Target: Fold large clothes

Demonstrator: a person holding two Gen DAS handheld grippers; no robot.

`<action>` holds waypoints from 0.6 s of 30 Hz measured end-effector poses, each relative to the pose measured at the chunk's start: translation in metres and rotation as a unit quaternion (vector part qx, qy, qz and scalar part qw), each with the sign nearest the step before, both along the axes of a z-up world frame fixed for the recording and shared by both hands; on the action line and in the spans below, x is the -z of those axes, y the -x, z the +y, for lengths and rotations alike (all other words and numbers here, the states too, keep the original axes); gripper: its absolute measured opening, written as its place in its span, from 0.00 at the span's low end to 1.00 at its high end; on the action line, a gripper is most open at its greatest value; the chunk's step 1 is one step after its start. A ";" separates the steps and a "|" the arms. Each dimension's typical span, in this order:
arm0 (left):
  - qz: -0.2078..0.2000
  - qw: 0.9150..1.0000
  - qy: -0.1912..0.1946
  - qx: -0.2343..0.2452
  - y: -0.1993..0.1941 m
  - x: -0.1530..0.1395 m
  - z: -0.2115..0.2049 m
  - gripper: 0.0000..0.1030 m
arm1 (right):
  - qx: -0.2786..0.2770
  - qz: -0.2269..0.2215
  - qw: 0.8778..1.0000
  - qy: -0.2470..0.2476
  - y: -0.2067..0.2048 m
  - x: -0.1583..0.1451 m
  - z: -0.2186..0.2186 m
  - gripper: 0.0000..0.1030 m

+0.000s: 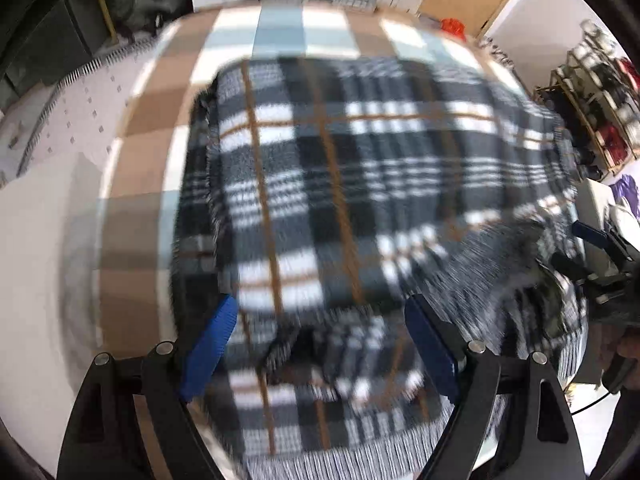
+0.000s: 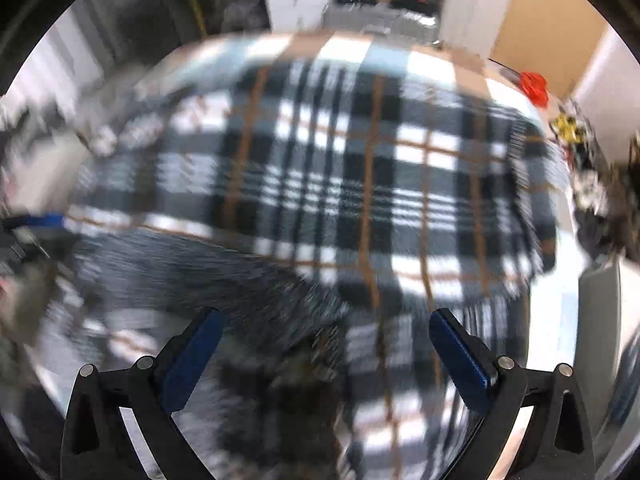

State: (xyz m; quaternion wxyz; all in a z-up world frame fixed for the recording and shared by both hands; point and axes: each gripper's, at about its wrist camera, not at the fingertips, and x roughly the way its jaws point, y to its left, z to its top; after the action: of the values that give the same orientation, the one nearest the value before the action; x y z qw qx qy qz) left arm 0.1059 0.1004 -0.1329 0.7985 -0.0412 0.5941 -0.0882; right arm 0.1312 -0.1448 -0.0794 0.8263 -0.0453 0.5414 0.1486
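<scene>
Table draped in a checked tablecloth [image 1: 148,120] of tan, white and pale blue squares, black, white and grey plaid blanket [image 1: 340,184] with thin orange lines lying directly on it, fringed edges, folded layers, covering most of the cloth

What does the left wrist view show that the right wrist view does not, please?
Only the left wrist view shows the white studded surface left of the checked cloth, the shelf rack at the far right, and the left gripper with its jaws apart.

Only the right wrist view shows a yellow object near the far right edge, and the right gripper, jaws also apart.

Both show the dark plaid blanket lying on the tan, white and blue checked cloth, a red object beyond it, and heavy motion blur.
</scene>
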 end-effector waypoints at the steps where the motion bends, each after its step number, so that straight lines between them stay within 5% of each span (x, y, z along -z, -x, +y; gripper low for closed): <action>1: -0.031 1.000 -0.006 -0.001 0.019 -0.014 -0.004 0.81 | 0.013 -0.003 0.999 -0.036 0.012 -0.011 -0.008 1.00; 6: -0.139 0.990 -0.006 -0.003 0.083 -0.059 -0.033 0.81 | 0.037 -0.069 0.981 -0.176 0.088 -0.055 -0.031 1.00; 11: -0.227 0.973 -0.049 -0.011 0.119 -0.092 -0.036 0.81 | 0.011 -0.224 0.953 -0.205 0.171 -0.093 -0.030 1.00; 14: -0.276 0.959 -0.060 -0.030 0.137 -0.102 -0.036 0.81 | 0.011 -0.289 0.933 -0.213 0.181 -0.097 -0.026 1.00; 18: -0.326 0.939 -0.083 -0.066 0.141 -0.103 -0.033 0.99 | 0.007 -0.361 0.906 -0.223 0.212 -0.086 -0.023 1.00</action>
State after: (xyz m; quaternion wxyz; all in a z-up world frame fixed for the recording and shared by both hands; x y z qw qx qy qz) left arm -0.0348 0.0672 -0.0299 0.9530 0.0170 0.3024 0.0052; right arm -0.0807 -0.1682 0.0062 0.9547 0.0935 0.1596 0.2330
